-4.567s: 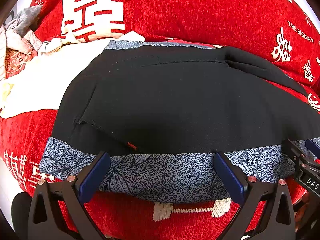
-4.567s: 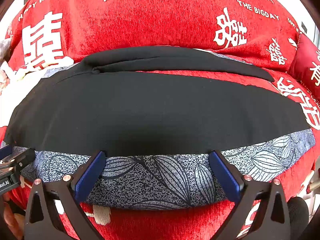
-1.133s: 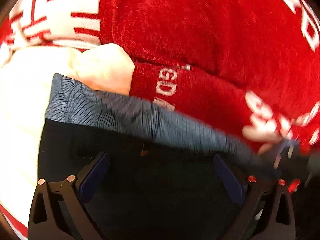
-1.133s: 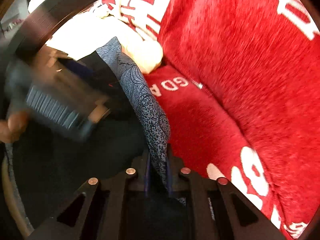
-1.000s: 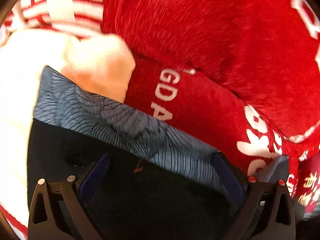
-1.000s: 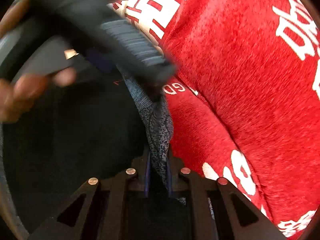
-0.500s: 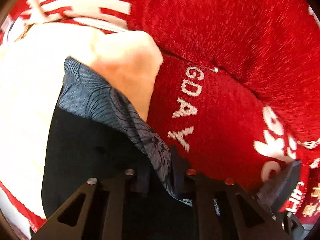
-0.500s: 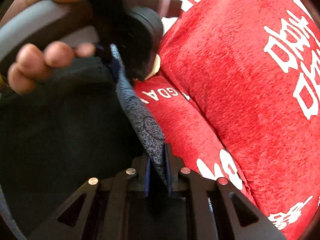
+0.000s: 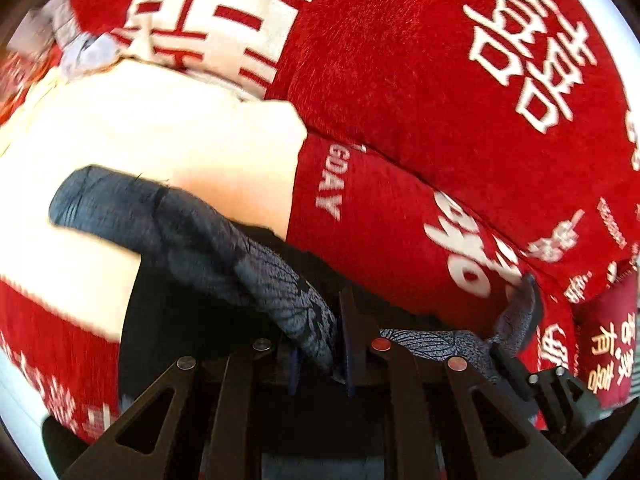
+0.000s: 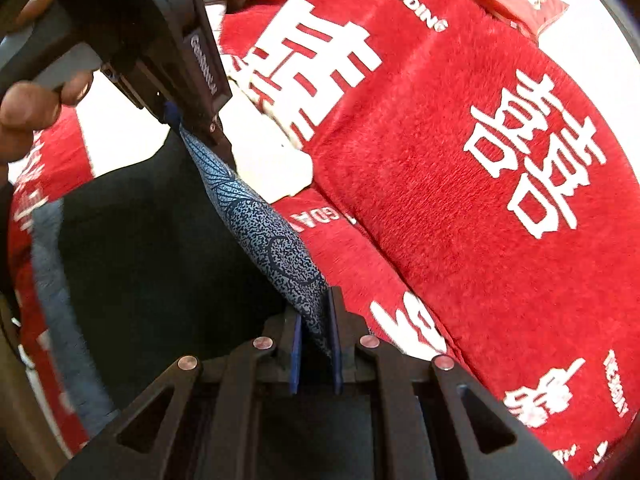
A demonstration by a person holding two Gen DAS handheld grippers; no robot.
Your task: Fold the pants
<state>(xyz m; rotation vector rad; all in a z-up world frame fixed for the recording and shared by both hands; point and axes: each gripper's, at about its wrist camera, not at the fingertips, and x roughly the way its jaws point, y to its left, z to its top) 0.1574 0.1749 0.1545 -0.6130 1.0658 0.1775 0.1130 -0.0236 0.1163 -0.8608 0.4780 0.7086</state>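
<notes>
Left wrist view first: my left claw (image 9: pixel 320 354) is pinched tight on the blue-grey leaf-printed hem band (image 9: pixel 224 252) of the one pair of black fabric pants (image 9: pixel 192 320). That band runs from the pads up and to the far left, lifted clear of the black cloth under it. At the near right I see my right claw (image 9: pixel 516 344), clamped on another stretch of the same band. I count two claws, both gripping the one garment.

From the right wrist view, my right claw (image 10: pixel 316 344) has its two blue pads (image 10: pixel 335 344) squeezed on the speckled band, which stretches taut to the far left, where the left claw (image 10: pixel 200 128) bites it. A person's hand (image 10: pixel 36 108) wraps that tool's grey handle at the far left edge.

The pants hang between the two claws, the black body sagging to the left over a red plush sofa cover with white characters and lettering (image 10: pixel 440 160). One cream-coloured cloth (image 9: pixel 160 140) lies on the far left of the sofa, behind the pants, and a small crumpled pale garment (image 9: pixel 76 52) sits beyond it.
</notes>
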